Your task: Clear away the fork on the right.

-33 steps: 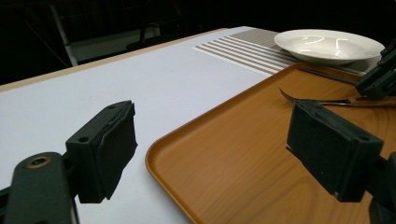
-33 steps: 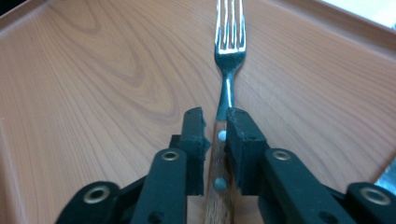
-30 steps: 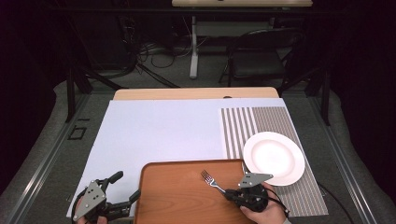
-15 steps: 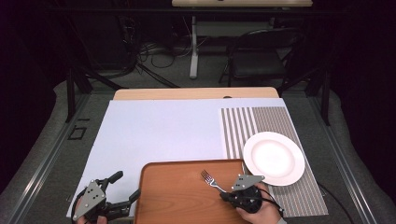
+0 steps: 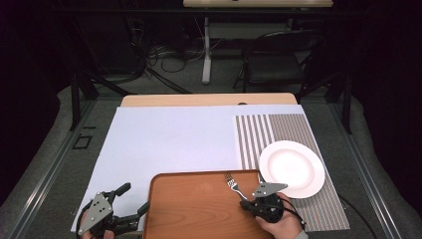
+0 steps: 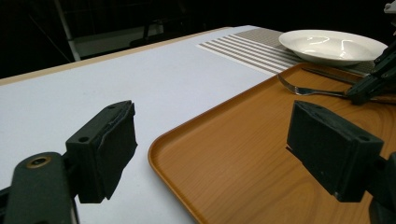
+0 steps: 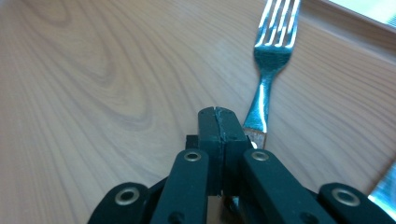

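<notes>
A metal fork (image 5: 233, 183) lies on the brown wooden tray (image 5: 194, 209), tines pointing away from me. My right gripper (image 5: 247, 200) sits low over the tray's right part with its jaws pressed together at the fork's handle (image 7: 258, 109). The end of the handle runs under the jaws and is hidden there. In the left gripper view the fork (image 6: 308, 89) shows at the far right, with the right gripper's jaw resting on its handle. My left gripper (image 5: 133, 200) rests at the tray's near left corner, open, with nothing between its pads.
A white plate (image 5: 291, 168) stands on the striped placemat (image 5: 278, 130) just right of the tray. Another thin piece of cutlery (image 6: 327, 74) lies along the tray's right edge. A pale sheet (image 5: 174, 139) covers the table behind the tray.
The right hand has shifted only slightly at the fork's handle. The left gripper has stayed where it was.
</notes>
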`<state>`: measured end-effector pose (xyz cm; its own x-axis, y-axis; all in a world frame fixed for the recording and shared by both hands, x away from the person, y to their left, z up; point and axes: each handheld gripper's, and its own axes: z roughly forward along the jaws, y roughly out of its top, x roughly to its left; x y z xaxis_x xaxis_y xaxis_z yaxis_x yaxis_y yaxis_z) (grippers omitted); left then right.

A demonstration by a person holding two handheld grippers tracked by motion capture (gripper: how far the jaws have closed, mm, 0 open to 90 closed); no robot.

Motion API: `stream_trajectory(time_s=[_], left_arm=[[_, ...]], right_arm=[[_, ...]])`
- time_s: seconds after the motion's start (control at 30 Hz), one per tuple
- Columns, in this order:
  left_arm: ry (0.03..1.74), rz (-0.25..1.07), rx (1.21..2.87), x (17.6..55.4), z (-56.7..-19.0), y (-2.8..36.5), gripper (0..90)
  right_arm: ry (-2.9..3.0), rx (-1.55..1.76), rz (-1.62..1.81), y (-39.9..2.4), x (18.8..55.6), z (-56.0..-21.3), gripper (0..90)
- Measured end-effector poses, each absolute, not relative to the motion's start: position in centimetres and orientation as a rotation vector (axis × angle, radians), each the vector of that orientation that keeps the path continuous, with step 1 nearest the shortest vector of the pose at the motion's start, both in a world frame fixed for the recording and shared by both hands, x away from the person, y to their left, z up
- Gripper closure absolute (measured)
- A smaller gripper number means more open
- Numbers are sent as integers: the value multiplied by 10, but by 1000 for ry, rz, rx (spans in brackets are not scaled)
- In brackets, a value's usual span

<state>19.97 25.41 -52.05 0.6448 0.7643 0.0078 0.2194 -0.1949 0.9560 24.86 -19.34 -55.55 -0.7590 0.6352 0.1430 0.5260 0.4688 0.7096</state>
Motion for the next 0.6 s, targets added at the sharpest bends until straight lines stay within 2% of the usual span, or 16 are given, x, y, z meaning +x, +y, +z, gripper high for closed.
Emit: stream_trajectory(time_s=[0.6], left_arm=[[795,598,1735,198,-520,255,158]], right_arm=[[2496,1144,1108,-214,249,-553,900]])
